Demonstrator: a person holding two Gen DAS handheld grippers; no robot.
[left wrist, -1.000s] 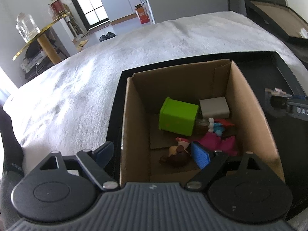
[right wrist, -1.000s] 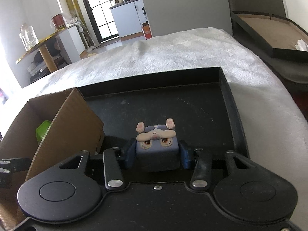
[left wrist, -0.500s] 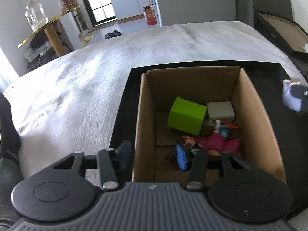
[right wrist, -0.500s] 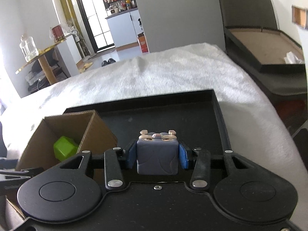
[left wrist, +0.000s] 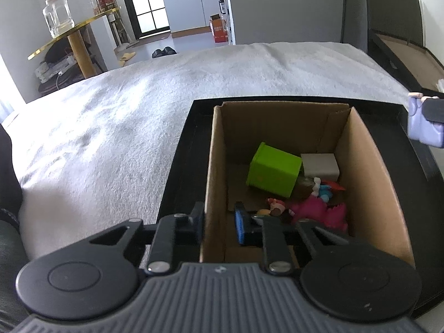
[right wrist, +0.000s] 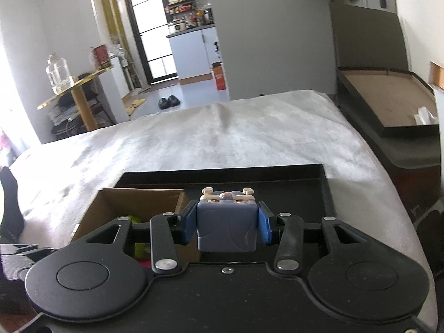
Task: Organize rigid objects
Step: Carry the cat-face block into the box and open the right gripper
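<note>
An open cardboard box (left wrist: 369,183) stands on a black tray (left wrist: 180,172) laid on a white blanket. Inside lie a green cube (left wrist: 273,172), a pale grey block (left wrist: 319,163), a pink toy (left wrist: 319,211) and small figures. My left gripper (left wrist: 219,219) straddles the box's left wall, one finger outside and one inside. Its jaws are closing, and a slim gap still shows by the inner blue pad. My right gripper (right wrist: 226,227) is shut on a blue-grey cube toy (right wrist: 226,230) with a dog face. It hovers above the tray (right wrist: 277,177), right of the box (right wrist: 133,202).
The blanket (left wrist: 138,127) spreads wide to the left and behind the tray. A dark low bed frame (right wrist: 388,116) lies off the right edge. A gold side table with a glass jar (left wrist: 58,25) stands far left. A dark sleeve (left wrist: 8,222) shows at the left.
The left jaws have narrowed from wide open to close around the box's left wall. The right gripper has risen with the cube toy, so the tray and box look lower.
</note>
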